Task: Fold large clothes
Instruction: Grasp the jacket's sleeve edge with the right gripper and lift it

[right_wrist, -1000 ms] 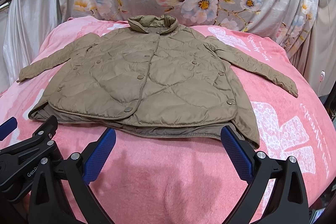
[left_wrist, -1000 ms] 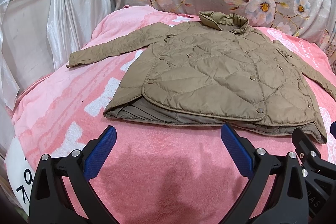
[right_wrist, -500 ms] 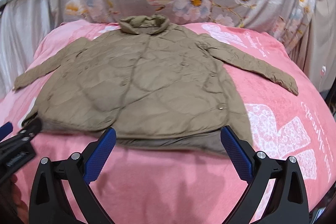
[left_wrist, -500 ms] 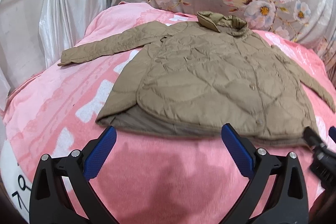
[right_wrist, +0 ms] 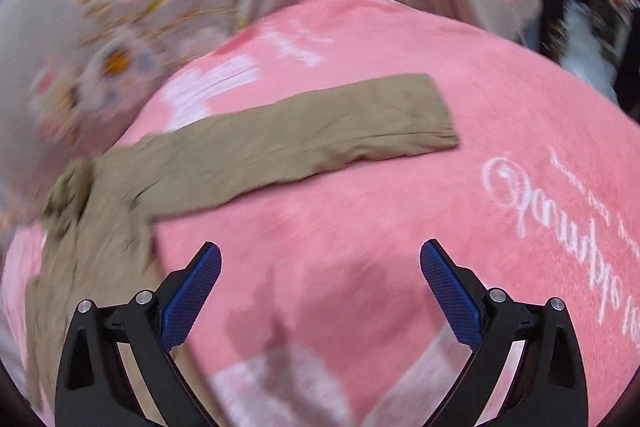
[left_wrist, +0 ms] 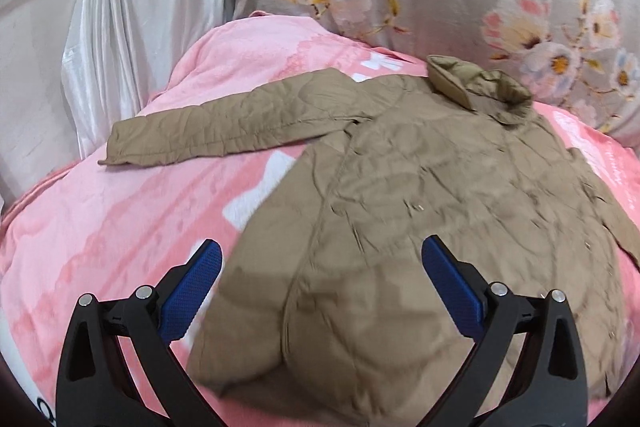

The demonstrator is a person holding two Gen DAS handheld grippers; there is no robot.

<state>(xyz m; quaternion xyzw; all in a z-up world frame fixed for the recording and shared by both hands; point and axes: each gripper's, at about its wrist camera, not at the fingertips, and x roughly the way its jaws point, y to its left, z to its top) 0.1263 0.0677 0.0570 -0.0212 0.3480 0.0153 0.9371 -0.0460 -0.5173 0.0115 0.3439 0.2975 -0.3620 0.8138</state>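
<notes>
Both grippers, left [left_wrist: 320, 291] and right [right_wrist: 320, 291], hover with jaws released over the jacket [left_wrist: 440, 219] lying flat on the pink blanket [left_wrist: 120, 227], seemingly approaching; next, the right should probably grasp the outstretched sleeve [right_wrist: 304, 131].

We hold our left gripper [left_wrist: 320, 291] low and level, its jaws spread wide, the blue pads [left_wrist: 192, 291] facing each other with nothing between them. Our right gripper [right_wrist: 320, 291] sits the same way, jaws wide apart and empty, blue pads [right_wrist: 450, 295] angled outward, black arms framing the bottom of its view
</notes>
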